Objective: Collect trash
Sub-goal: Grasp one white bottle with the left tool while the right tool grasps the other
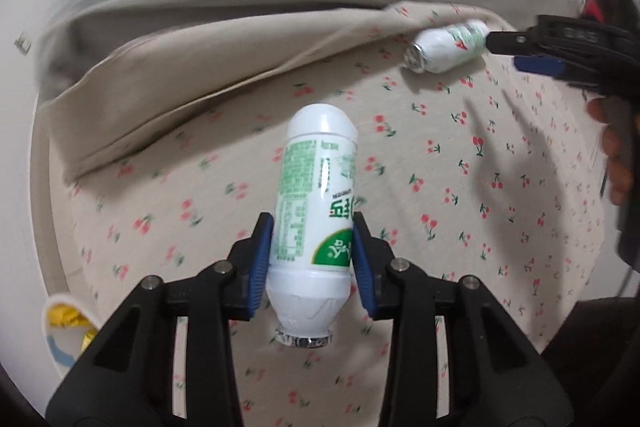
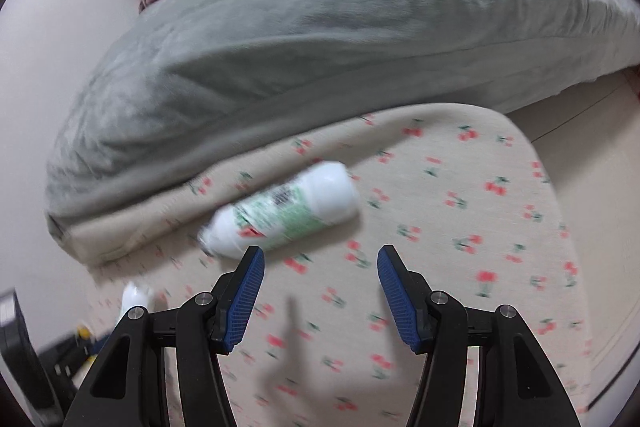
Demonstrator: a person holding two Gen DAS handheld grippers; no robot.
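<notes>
A white drink bottle with a green label (image 1: 316, 211) stands upside down between my left gripper's blue pads, cap end toward the camera. The left gripper (image 1: 312, 223) is shut on it, and both pads press its sides. A second bottle of the same kind (image 1: 448, 49) lies on its side on the cherry-print sheet, beside the fold of the grey cover. My right gripper (image 1: 508, 53) hovers just to the right of it. In the right wrist view that bottle (image 2: 280, 211) lies slanted just ahead of the left finger, and the right gripper (image 2: 320, 255) is open and holds nothing.
A thick grey blanket (image 2: 320, 47) bulges over the far side of the cherry-print sheet (image 1: 440, 187). A white container with yellow wrappers (image 1: 68, 323) shows at the lower left. A person's hand (image 1: 616, 155) grips the right tool. Pale floor runs along the left.
</notes>
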